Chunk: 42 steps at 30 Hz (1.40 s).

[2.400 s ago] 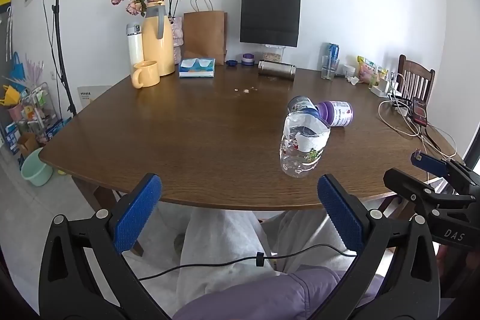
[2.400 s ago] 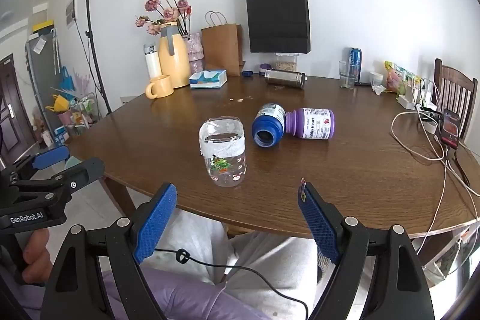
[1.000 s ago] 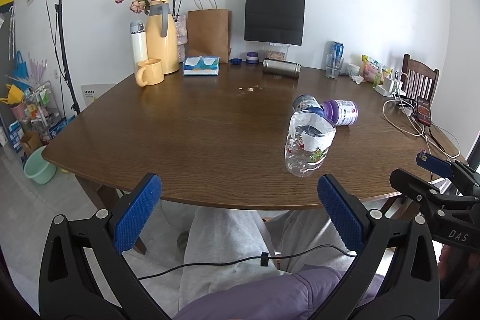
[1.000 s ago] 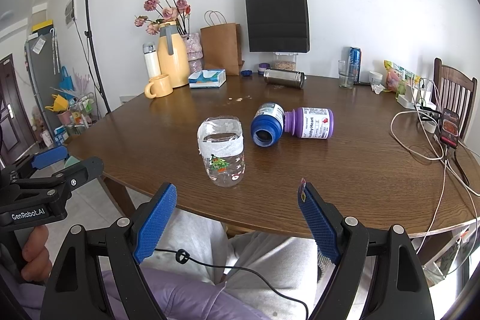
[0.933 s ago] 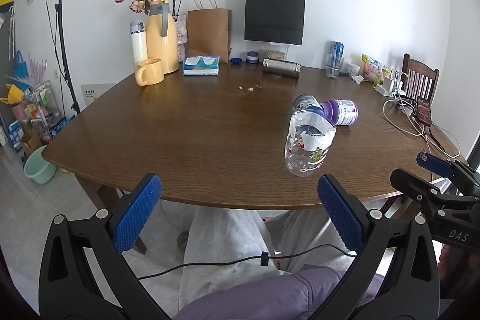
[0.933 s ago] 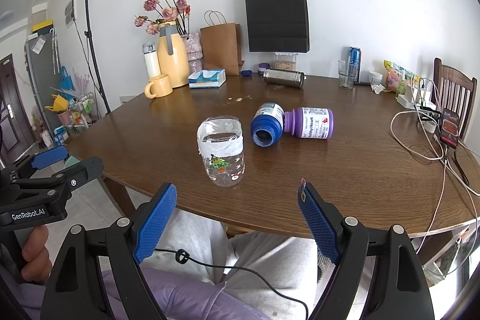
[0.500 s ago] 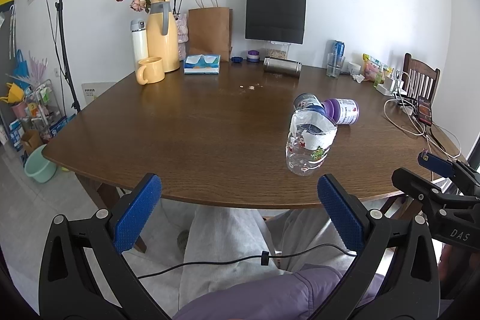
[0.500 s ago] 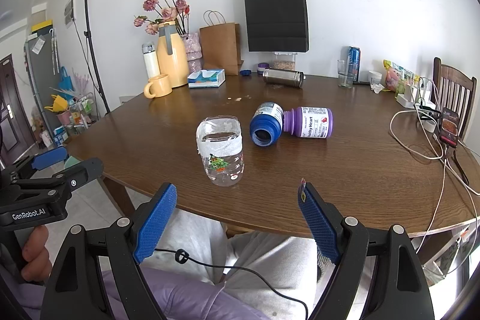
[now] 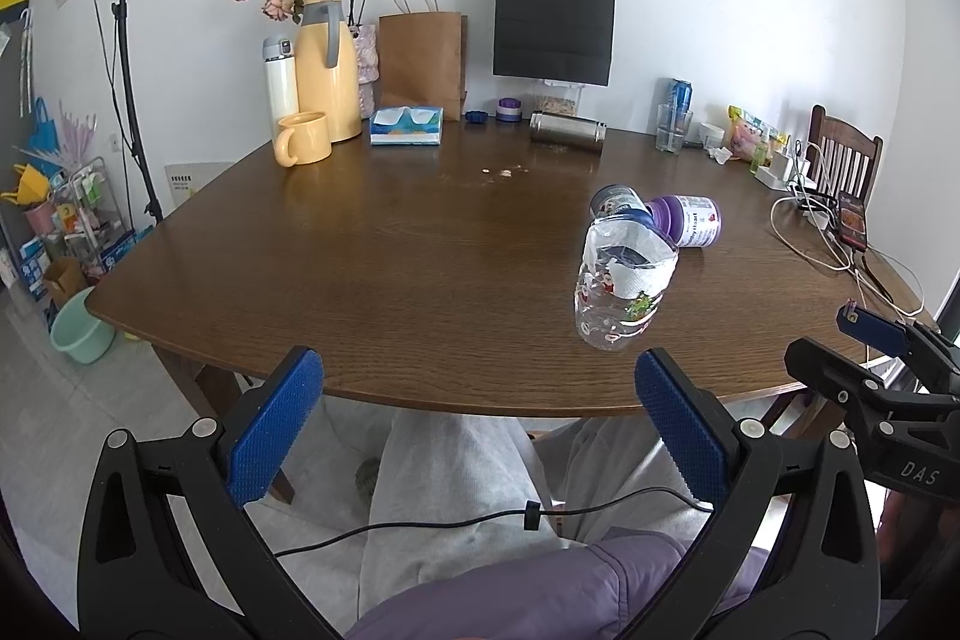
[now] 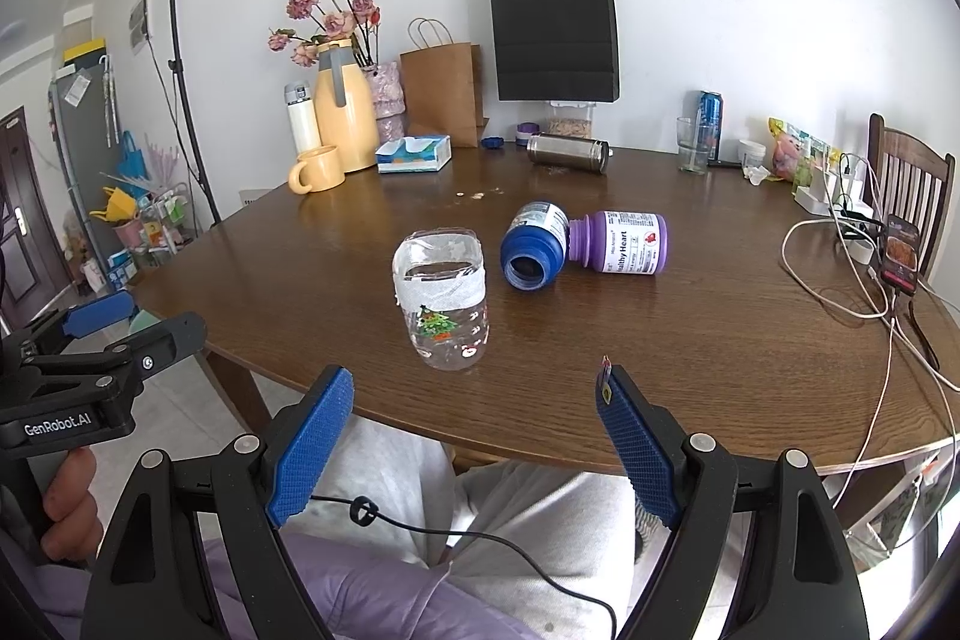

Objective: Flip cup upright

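Observation:
A clear plastic cup (image 10: 443,304) with a white band and Christmas stickers stands on the brown table (image 10: 690,340) near its front edge, its open rim up; it is also the clear cup (image 9: 621,292) in the left wrist view. Behind it a blue open jar (image 10: 533,253) lies on its side, mouth towards me, touching a purple bottle (image 10: 624,250) that also lies flat. My right gripper (image 10: 474,382) is open, short of the table edge, in line with the cup. My left gripper (image 9: 474,367) is open too, left of the cup, holding nothing.
At the table's back stand a yellow mug (image 9: 302,137), a yellow jug (image 9: 327,82), a tissue box (image 9: 407,125), a steel flask on its side (image 9: 567,133), a glass (image 9: 673,127) and paper bags. Cables and a phone (image 10: 900,253) lie at the right. A person's lap is below the edge.
Almost nothing: the left view has drifted slightly, so the cup sits a little further right in it. Both grippers stay open and the objects have not moved.

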Motion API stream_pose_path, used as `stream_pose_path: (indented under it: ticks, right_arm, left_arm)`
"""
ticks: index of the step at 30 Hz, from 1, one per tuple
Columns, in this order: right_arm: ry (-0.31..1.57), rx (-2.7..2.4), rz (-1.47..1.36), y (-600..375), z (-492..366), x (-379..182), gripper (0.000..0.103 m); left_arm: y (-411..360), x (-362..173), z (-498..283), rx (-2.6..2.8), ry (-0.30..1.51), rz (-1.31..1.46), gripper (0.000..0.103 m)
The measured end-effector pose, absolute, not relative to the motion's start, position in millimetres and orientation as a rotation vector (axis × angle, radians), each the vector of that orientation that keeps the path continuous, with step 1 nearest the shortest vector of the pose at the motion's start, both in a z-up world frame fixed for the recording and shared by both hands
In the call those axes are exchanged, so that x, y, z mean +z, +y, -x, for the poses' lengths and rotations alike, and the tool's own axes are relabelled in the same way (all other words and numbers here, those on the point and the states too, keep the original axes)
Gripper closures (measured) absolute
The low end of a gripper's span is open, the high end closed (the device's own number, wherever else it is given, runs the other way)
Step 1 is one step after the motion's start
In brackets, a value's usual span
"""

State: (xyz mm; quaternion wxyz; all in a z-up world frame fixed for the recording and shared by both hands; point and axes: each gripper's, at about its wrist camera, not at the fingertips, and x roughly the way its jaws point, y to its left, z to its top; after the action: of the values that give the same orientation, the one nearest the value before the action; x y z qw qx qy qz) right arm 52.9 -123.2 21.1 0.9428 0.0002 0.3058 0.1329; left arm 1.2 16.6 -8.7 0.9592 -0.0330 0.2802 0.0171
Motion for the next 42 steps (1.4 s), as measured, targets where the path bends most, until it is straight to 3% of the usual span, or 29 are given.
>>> stream_pose_path:
  ticks: [16, 20, 29, 37, 42]
  right_arm:
    - [0.636, 0.242, 0.001, -138, -62, 23, 0.016]
    - [0.650, 0.282, 0.009, -148, -86, 29, 0.016]
    - [0.703, 0.246, 0.066, -207, -192, 39, 0.016]
    - [0.715, 0.258, 0.134, -229, -264, 34, 0.016]
    - [0.724, 0.345, 0.176, -215, -288, 25, 0.016]
  left_arm:
    - [11, -18, -5, 0.039, 0.581, 0.059, 0.000]
    - [1, 2, -26, -0.020, 0.550, 0.072, 0.000]
    - [-99, 66, -164, -0.129, 0.522, 0.106, 0.000]
    - [-180, 55, -306, -0.018, 0.695, 0.003, 0.000]
    - [-187, 23, -353, 0.030, 0.749, -0.088, 0.000]
